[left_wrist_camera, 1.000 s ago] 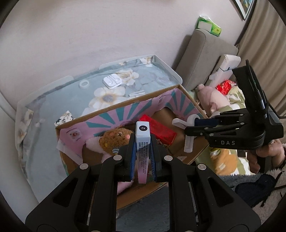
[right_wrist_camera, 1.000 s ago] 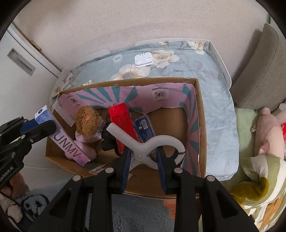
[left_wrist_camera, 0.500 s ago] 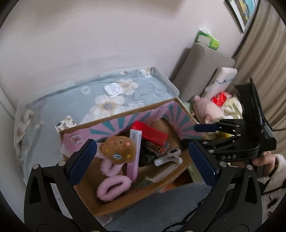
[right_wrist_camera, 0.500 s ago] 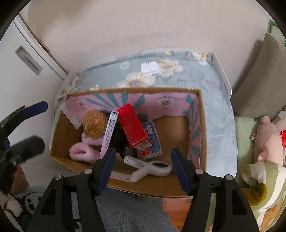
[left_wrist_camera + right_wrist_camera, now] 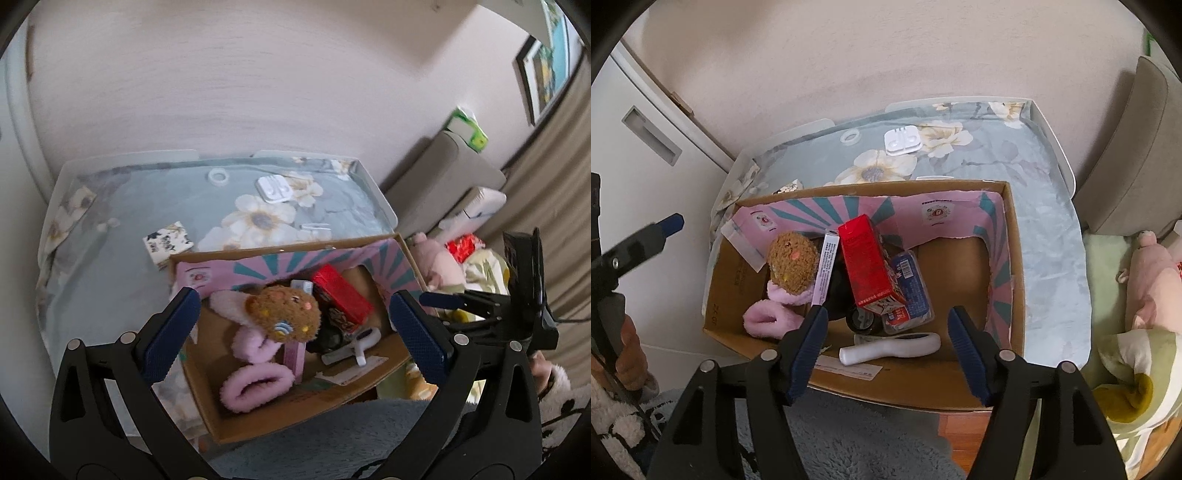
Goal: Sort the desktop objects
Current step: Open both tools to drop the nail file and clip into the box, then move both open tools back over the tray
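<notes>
A cardboard box with a pink striped lining stands on the floral table. Inside lie a brown plush with pink loops, a slim pink carton, a red carton, a blue packet and a white clip. My left gripper hangs wide open above the box's left half, holding nothing. Over the front edge my right gripper is open, with the clip lying loose below it.
On the tablecloth behind the box lie a white earbud case, a white ring, a small patterned card and a clear clip. A grey sofa with a pink plush stands to the right. A shaggy rug lies in front.
The left gripper opened and dropped the slim pink carton beside the plush, then drew back. The right gripper opened and released the white clip, which now lies at the box's front.
</notes>
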`<state>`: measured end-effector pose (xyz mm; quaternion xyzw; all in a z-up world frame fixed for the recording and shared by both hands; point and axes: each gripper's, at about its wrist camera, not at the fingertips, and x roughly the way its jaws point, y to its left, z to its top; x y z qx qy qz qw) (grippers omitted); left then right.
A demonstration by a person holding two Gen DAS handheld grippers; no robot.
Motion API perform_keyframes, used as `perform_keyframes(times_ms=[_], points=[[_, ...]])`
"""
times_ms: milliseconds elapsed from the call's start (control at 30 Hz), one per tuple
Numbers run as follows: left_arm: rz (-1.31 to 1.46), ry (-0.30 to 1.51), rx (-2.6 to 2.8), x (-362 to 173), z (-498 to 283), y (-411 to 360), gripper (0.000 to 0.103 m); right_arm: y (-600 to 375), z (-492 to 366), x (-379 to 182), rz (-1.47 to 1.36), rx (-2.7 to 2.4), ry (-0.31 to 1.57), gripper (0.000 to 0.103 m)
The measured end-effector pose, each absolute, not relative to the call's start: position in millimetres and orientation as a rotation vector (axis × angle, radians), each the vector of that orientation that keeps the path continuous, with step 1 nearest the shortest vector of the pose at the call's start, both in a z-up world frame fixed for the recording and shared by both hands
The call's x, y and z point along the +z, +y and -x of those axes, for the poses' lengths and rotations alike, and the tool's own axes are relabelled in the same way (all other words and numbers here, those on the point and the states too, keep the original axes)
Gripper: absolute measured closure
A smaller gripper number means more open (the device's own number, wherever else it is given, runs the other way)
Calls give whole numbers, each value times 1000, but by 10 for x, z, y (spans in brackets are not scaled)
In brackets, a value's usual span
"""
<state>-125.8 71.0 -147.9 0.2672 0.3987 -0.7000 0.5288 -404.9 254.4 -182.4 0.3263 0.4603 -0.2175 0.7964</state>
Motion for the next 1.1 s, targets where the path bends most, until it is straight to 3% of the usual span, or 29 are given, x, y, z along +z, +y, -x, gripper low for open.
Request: perform_keyframes(times_ms=[700,933,1100], points=[[-688,1047,-1403,-1543,789,122,1,2184,3836,-1726,-667,-428,1011,39],[-721,1204,-1208,-1818,576,-354,1,1802,3559,-1597,-642,-384,1013,39],[-803,1263,-1041,-2113,480,-728,1,1452,3146,-1671,-571,-361,1123,39]])
